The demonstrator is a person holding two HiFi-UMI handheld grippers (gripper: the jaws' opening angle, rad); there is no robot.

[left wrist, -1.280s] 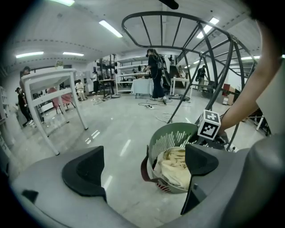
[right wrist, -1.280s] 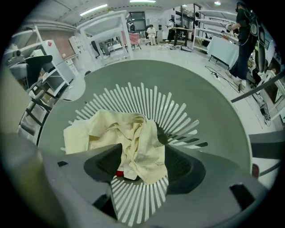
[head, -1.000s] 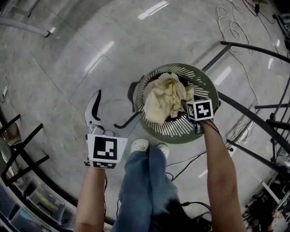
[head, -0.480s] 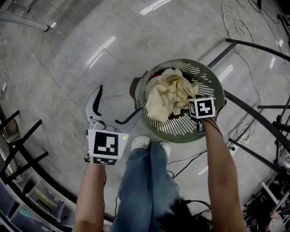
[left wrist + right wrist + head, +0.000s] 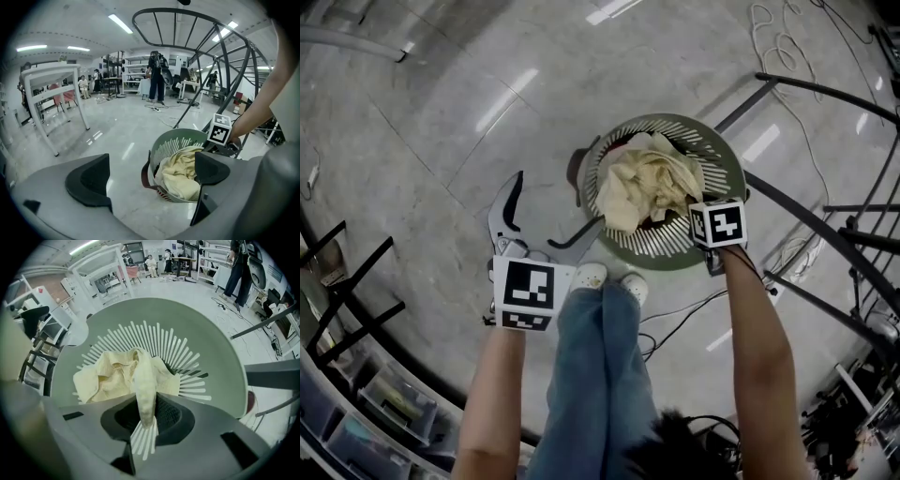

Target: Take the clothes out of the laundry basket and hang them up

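Note:
A round green laundry basket [image 5: 727, 155] stands on the grey floor with a cream garment [image 5: 647, 183] bunched inside. My right gripper [image 5: 694, 214] hangs over the basket's near right side, pointing steeply down. Its jaws have just been closing, and they are now shut on a fold of the cream garment [image 5: 145, 394], which stretches up from the pile. In the right gripper view the basket's slotted wall [image 5: 215, 362] fills the background. My left gripper [image 5: 548, 220] is open and empty to the left of the basket, aimed toward it [image 5: 150, 176].
Dark metal rack tubes [image 5: 825, 234] run along the right of the basket and arch overhead [image 5: 187, 28]. Cables [image 5: 778, 56] lie on the floor beyond. A white table frame [image 5: 51, 89] stands far left. Shelving with bins [image 5: 356, 394] is at the lower left. My shoes [image 5: 591, 277] are beside the basket.
The right gripper has closed on the cream garment and risen, drawing a fold up out of the pile. The left gripper has shifted slightly up and toward the basket.

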